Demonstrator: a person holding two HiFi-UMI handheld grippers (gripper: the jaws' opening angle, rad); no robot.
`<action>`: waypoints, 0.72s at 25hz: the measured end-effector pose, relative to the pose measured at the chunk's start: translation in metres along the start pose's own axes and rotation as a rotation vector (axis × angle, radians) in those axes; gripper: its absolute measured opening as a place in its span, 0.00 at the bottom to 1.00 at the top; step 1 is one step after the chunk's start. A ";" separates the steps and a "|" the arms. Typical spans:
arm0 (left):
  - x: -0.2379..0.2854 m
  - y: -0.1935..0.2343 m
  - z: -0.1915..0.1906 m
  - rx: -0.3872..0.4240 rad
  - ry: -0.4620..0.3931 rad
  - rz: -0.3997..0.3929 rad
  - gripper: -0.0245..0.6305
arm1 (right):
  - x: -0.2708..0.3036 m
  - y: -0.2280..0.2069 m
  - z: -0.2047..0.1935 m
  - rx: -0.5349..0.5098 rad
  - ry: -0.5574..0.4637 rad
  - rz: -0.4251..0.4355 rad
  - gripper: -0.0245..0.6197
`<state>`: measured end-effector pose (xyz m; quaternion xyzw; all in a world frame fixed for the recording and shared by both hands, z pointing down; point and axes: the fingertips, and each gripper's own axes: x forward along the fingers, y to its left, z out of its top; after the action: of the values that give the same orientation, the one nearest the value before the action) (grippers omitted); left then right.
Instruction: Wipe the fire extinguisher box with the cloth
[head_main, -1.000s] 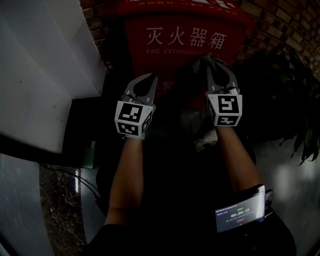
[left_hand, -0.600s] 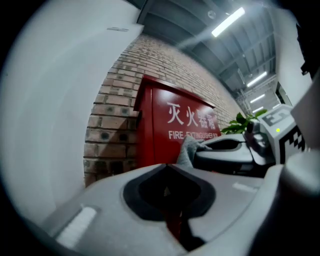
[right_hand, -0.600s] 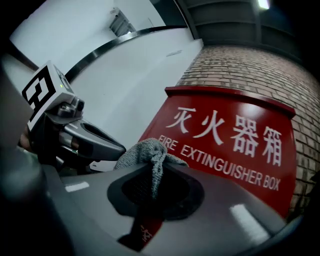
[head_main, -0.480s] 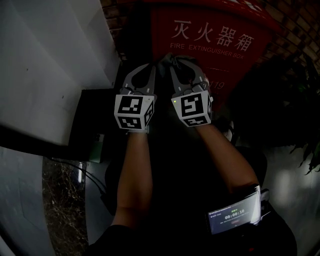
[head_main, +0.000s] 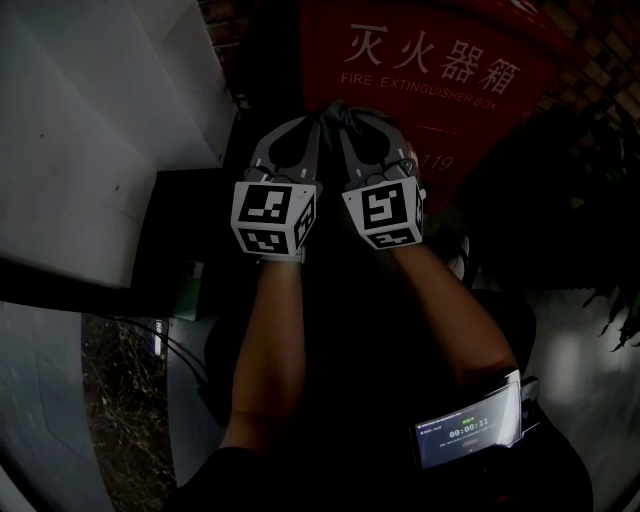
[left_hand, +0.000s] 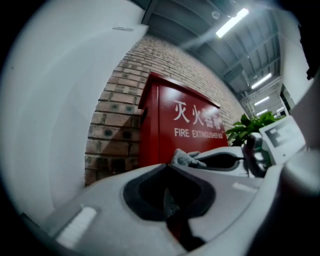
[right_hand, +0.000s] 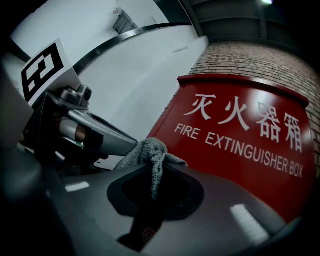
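The left claw (left_hand: 167, 166) is closed, with a thin strip of the grey cloth (left_hand: 169, 201) showing in the gap behind its tips. The right claw (right_hand: 156, 169) is shut on the same cloth, and a bunched end pokes out past its tips. In the head view the two claws sit side by side with their tips together. They are in front of the left part of the red fire extinguisher box (head_main: 455, 95), below its white lettering. I cannot tell whether the cloth is touching the door.

Both claws seem to pinch nearly the same spot, so only a small wad is free to wipe with. The step would likely go best by pressing that wad flat on the door and sweeping in overlapping passes. The hard tips should stay off the paint.

There are two claws, one cloth, one box and one leafy plant (head_main: 600, 150) to its right.
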<state>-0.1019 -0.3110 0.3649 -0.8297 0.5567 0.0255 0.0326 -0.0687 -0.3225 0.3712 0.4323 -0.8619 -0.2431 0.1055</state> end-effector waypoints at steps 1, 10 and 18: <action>0.001 -0.006 0.000 -0.007 -0.005 -0.012 0.04 | -0.004 -0.005 -0.004 0.006 0.002 -0.004 0.09; 0.010 -0.057 -0.001 0.042 -0.010 -0.104 0.04 | -0.048 -0.069 -0.037 0.061 0.038 -0.117 0.09; 0.019 -0.119 -0.014 0.056 0.019 -0.245 0.04 | -0.096 -0.140 -0.073 0.091 0.118 -0.259 0.09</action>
<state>0.0155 -0.2849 0.3804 -0.8904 0.4520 -0.0021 0.0536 0.1153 -0.3410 0.3654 0.5579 -0.8013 -0.1894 0.1039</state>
